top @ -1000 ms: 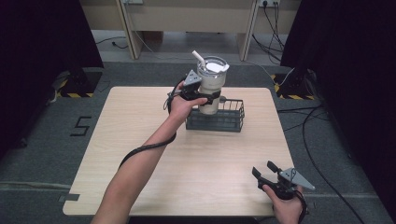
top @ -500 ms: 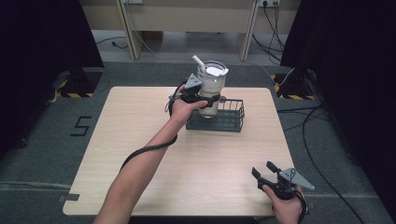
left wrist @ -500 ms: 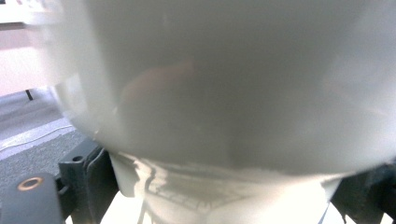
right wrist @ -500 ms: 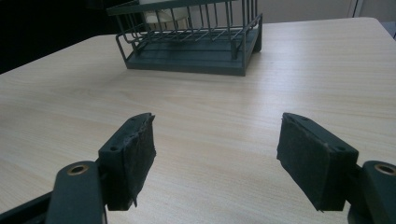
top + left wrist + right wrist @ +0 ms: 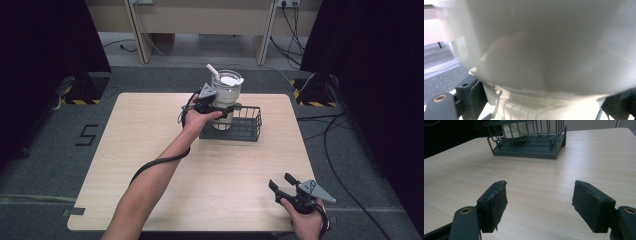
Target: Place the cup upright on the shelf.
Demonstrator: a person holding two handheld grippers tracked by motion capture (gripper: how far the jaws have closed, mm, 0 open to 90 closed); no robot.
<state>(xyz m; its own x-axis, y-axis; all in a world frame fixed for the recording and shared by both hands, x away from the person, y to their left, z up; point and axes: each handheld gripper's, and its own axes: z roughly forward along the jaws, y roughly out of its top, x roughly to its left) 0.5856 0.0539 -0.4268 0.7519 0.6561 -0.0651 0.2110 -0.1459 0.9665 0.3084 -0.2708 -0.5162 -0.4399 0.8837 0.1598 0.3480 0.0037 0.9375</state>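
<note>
Nearest the person, at the desk's (image 5: 150, 175) front right corner, the right gripper (image 5: 286, 183) is held just above the bare wood, released: in the right gripper view its 2 black jaws stand wide apart with nothing between them, and it points up the desk toward the basket (image 5: 529, 143), well apart from it

Farther up, the left forearm reaches across the middle of the desk to the left gripper (image 5: 220, 106), which is clenched on the side of 1 clear tumbler (image 5: 226, 97). The tumbler has a white lid (image 5: 230, 80) and 1 white straw (image 5: 212, 69) leaning out to the left. In the left gripper view the tumbler's pale wall (image 5: 554, 45) presses right up against the camera, with a black jaw showing at each lower corner

The tumbler stands upright at the left end of 1 dark wire basket (image 5: 250, 127), which sits at the desk's far middle. Whether the tumbler's base rests on the basket floor or hangs just over it cannot be told
</note>
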